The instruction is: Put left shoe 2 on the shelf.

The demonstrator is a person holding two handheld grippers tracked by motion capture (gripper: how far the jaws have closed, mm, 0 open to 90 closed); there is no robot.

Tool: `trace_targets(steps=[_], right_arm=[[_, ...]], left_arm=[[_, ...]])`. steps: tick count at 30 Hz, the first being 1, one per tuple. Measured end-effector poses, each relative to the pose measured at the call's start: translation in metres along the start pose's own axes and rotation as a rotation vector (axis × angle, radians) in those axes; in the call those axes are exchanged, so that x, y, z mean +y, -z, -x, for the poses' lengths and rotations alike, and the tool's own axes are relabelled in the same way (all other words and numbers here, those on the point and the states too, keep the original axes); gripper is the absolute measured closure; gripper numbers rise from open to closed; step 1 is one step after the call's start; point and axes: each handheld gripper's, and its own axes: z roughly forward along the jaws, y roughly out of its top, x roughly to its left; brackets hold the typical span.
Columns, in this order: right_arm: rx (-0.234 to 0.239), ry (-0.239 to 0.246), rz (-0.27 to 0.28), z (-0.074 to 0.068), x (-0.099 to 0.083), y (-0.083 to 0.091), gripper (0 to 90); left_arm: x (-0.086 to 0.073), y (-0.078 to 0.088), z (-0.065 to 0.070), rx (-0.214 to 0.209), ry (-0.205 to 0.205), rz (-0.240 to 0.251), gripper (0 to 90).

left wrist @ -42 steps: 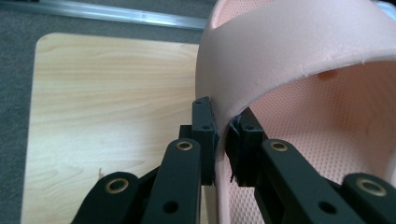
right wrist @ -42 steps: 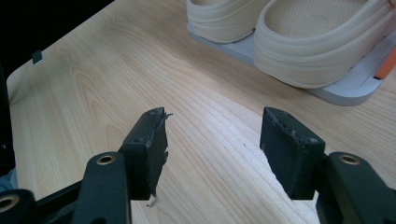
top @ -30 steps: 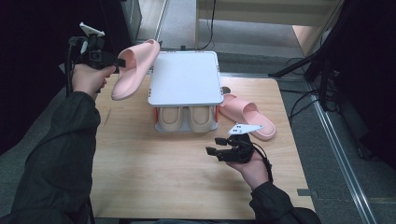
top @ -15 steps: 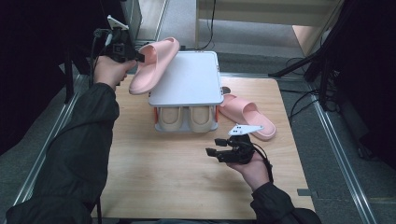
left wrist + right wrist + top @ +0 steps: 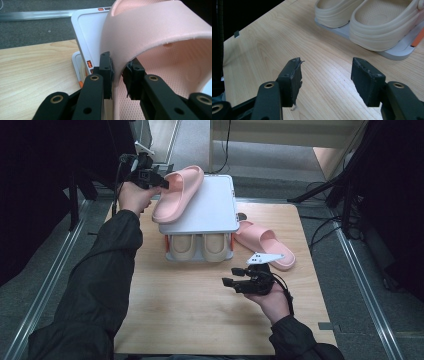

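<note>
left tool (image 5: 162, 180) straddling strap of pink slide (image 5: 179, 192), jaws just easing apart, pads barely on it; slide resting tilted on rack (image 5: 207, 212) top, far-left of table (image 5: 200, 320). settle sole flat before letting go fully. right tool (image 5: 235, 282) released, idle near front edge.

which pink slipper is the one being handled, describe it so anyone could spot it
Start at the white two-tier shoe rack at the far middle of the wooden table. On its top shelf, at the left edge, a pink slipper lies with its strap between the left gripper jaws. The other pink slipper lies on the table, right of the rack.
</note>
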Motion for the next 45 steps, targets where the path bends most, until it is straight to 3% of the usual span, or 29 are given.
trace_targets(steps=[8,18,26,30,32,41,45], right_arm=[[-0.003,0.0,-0.005,-0.001,0.0,0.0,42.2],[-0.002,-0.004,-0.004,0.0,0.0,-0.001,42.2],[-0.005,-0.001,0.0,0.0,0.0,0.0,42.2],[-0.011,-0.001,0.001,0.001,0.001,0.001,42.2],[-0.014,-0.001,0.001,0.002,0.001,0.002,42.2],[-0.053,-0.005,0.019,0.014,0.004,0.012,42.2],[-0.076,-0.02,0.032,0.023,0.005,0.019,42.2]], left_arm=[[-0.003,0.002,0.002,-0.031,-0.002,-0.018,72.7],[-0.006,0.003,0.003,-0.106,0.006,-0.017,67.7],[-0.008,0.006,0.007,-0.098,-0.025,-0.023,67.9],[-0.008,0.014,0.007,-0.107,-0.018,0.013,68.0],[-0.008,0.021,0.006,-0.102,-0.04,0.018,67.0],[-0.025,0.048,-0.018,-0.097,-0.044,0.034,62.8],[-0.04,0.051,-0.03,-0.125,-0.03,0.027,61.4]])
